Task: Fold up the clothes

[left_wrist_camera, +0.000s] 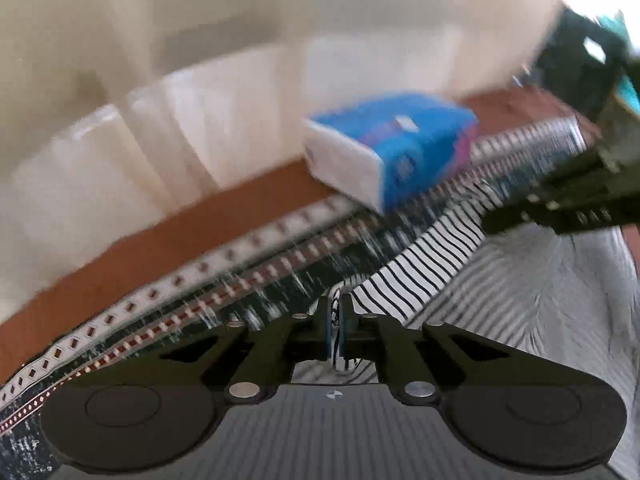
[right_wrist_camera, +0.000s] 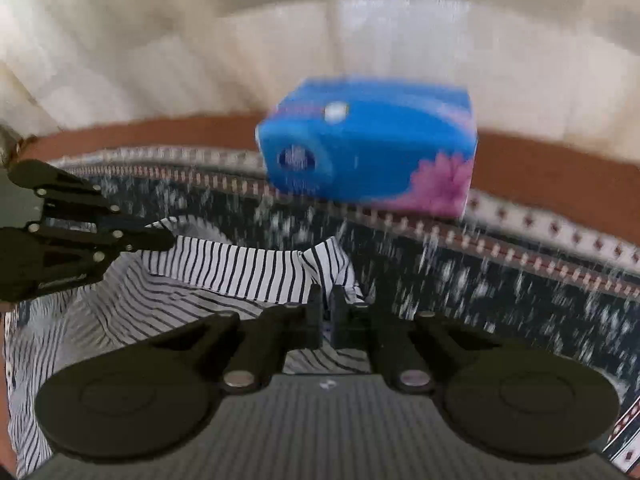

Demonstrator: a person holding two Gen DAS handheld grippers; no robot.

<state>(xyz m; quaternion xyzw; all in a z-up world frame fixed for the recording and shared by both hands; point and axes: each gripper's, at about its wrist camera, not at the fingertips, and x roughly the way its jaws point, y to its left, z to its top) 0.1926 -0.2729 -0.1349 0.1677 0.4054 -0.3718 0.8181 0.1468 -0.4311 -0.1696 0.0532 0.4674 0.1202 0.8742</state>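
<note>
- Two tongs are on the job. My left tongs (left_wrist_camera: 340,312) are clamped tight on an edge of the striped shirt (left_wrist_camera: 420,276).
- The shirt lies rumpled on the dark patterned cloth (left_wrist_camera: 280,280) over the brown bench (left_wrist_camera: 160,240) — stretched between both grips.
- A blue tissue pack (right_wrist_camera: 368,156) sits behind it.
- My right tongs (right_wrist_camera: 326,312) are pinched closed on the shirt's other corner.

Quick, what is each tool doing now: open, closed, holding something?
Left tool: closed, pinching an edge of the striped garment.
Right tool: closed, pinching the same striped garment at another edge.
</note>
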